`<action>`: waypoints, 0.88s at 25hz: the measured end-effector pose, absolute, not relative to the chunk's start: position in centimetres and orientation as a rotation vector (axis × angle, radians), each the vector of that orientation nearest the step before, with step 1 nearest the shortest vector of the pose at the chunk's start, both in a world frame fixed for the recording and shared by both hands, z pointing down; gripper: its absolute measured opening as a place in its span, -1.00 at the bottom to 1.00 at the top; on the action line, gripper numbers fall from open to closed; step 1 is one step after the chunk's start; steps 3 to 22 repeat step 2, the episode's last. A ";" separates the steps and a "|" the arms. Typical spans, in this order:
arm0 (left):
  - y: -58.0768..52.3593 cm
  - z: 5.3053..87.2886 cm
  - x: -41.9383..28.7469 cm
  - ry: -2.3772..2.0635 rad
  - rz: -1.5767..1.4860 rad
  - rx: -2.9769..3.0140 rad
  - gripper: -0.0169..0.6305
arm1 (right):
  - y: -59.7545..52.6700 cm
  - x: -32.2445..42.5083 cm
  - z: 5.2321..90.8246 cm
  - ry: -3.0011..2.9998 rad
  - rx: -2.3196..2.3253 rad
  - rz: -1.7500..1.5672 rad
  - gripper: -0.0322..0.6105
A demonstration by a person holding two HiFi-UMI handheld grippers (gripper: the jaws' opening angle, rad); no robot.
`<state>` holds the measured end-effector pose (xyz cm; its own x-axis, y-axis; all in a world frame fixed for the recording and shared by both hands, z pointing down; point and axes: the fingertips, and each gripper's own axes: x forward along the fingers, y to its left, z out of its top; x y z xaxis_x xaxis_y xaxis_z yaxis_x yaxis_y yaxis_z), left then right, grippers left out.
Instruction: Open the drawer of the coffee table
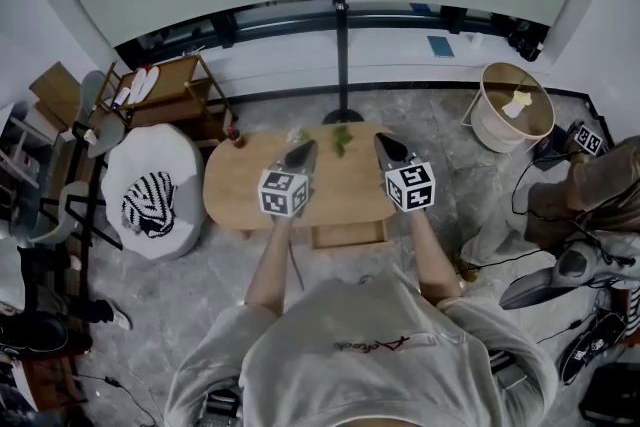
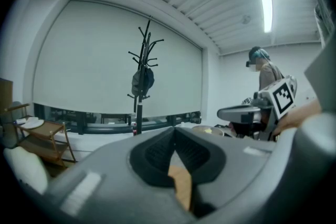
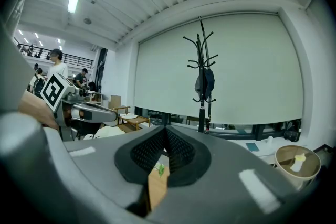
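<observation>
Head view shows the drawer (image 1: 348, 235) only as a wooden strip jutting from the near edge of the coffee table (image 1: 230, 195), its inside hard to make out, while the left gripper (image 1: 303, 151) and right gripper (image 1: 388, 143) hang above that table, jaws pressed together, holding nothing.

Counted: one coffee table (image 1: 240, 190), one drawer (image 1: 348, 236) at six o'clock, one coat stand (image 1: 343, 25) at twelve, one bin (image 1: 497, 127) at two, one pouf (image 1: 150, 160) at nine; two grippers, left gripper (image 1: 303, 153), right gripper (image 1: 388, 145).
</observation>
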<state>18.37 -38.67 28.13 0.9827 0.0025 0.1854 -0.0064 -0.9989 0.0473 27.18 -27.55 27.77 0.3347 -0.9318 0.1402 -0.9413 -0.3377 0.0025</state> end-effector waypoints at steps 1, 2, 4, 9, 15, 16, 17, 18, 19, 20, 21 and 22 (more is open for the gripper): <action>-38.8 28.1 18.5 -0.007 0.287 3.082 -0.95 | -27.6 27.3 27.8 -1.759 2.497 0.173 -0.89; -38.8 28.0 18.6 -0.011 0.285 3.083 -0.95 | -27.6 27.4 27.8 -1.761 2.496 0.172 -0.89; -38.8 28.0 18.6 -0.011 0.285 3.083 -0.95 | -27.6 27.4 27.8 -1.761 2.496 0.172 -0.89; -38.8 28.0 18.6 -0.011 0.285 3.083 -0.95 | -27.6 27.4 27.8 -1.761 2.496 0.172 -0.89; -38.8 28.0 18.6 -0.011 0.285 3.083 -0.95 | -27.6 27.4 27.8 -1.761 2.496 0.172 -0.89; -38.8 28.0 18.6 -0.011 0.285 3.083 -0.95 | -27.6 27.4 27.8 -1.761 2.496 0.172 -0.89; -38.8 28.0 18.6 -0.011 0.285 3.083 -0.95 | -27.6 27.4 27.8 -1.761 2.496 0.172 -0.89; -38.8 28.0 18.6 -0.011 0.285 3.083 -0.95 | -27.6 27.4 27.8 -1.761 2.496 0.172 -0.89; -38.8 28.0 18.6 -0.011 0.285 3.083 -0.95 | -27.6 27.4 27.8 -1.761 2.496 0.172 -0.89; -38.8 28.0 18.6 -0.011 0.285 3.083 -0.95 | -27.6 27.4 27.8 -1.761 2.496 0.172 -0.89; -38.8 28.0 18.6 -0.011 0.285 3.083 -0.95 | -27.6 27.4 27.8 -1.761 2.496 0.172 -0.89; -38.8 28.0 18.6 -0.011 0.285 3.083 -0.95 | -27.6 27.4 27.8 -1.761 2.496 0.172 -0.89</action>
